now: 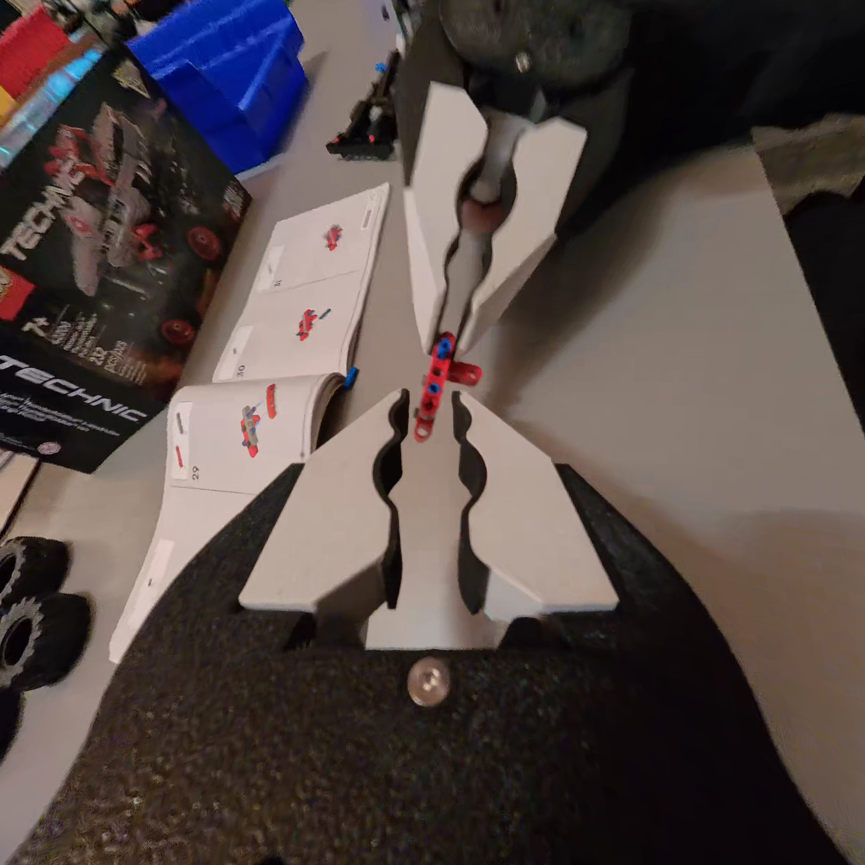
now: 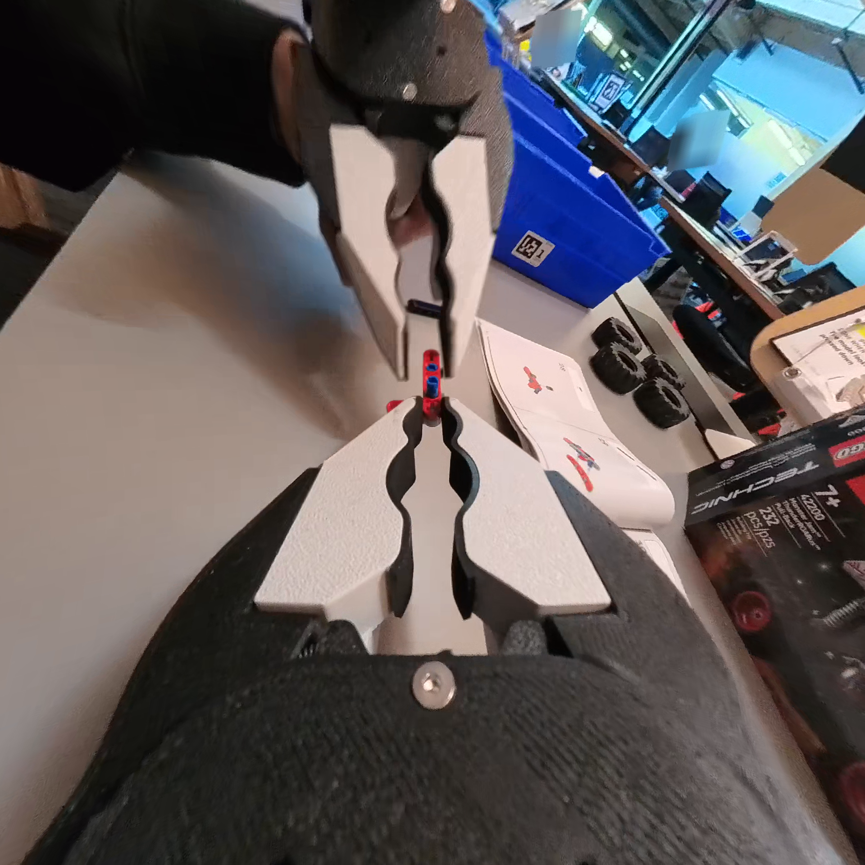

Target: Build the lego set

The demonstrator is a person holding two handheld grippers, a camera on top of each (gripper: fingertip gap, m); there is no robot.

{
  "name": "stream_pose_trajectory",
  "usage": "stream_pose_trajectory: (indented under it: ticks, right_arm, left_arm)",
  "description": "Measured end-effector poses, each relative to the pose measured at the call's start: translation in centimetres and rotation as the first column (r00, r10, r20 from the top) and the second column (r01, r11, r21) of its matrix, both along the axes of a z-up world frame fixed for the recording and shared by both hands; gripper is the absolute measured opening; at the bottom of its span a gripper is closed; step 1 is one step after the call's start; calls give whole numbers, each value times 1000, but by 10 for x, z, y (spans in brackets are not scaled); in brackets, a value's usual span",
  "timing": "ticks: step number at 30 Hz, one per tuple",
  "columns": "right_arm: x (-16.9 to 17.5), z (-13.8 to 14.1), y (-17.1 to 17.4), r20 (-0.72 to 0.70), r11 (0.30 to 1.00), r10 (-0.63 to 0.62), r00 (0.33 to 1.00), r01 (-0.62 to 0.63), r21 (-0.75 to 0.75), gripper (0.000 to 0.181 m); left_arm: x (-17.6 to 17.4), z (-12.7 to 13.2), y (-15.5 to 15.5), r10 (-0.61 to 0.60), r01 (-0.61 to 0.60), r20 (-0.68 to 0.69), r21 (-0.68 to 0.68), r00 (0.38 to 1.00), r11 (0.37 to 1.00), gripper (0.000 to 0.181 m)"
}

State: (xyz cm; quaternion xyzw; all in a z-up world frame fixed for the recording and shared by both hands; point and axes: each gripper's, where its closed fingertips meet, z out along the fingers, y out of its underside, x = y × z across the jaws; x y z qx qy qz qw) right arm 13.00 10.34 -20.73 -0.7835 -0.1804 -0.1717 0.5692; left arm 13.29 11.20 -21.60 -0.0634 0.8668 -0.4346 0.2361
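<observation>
Tongs: right tongs (image 2: 430, 405) grip one red beam (image 1: 433, 388) bearing two blue pins; left tongs (image 1: 429, 395) gape narrowly.

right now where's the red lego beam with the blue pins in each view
Left wrist view: the red lego beam stands just above centre, between the left gripper fingers below and the right gripper fingers above.
Right wrist view: the beam is just above centre, at the right gripper fingers, under the left gripper.
Shared landmark: the open instruction booklet.
</observation>
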Motion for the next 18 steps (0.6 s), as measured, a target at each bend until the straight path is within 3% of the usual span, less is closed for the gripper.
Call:
stream_pose_trajectory:
  ticks: [4,9,11,13,18]
  right_arm:
    - [0,0,-10,-33,1000,3,999,-3,-7,5]
    - [3,-7,-23,-28,998,-29,999,27,-58,6]
    - [8,-9,-26,17,996,-72,997,73,-53,18]
    - [3,-12,-30,6,996,-50,999,50,-78,6]
    - [10,-11,-40,7,996,-44,999,45,-74,5]
  left_arm:
    - [3,0,-10,-9,7,85,28,996,1000,6]
    - [3,-6,-22,-6,3,70,48,998,999,5]
    - [3,-9,-29,-16,11,63,69,998,998,5]
    - [3,-9,-36,-13,10,41,67,999,998,5]
    - [11,-7,-47,2,-3,28,56,1000,998,5]
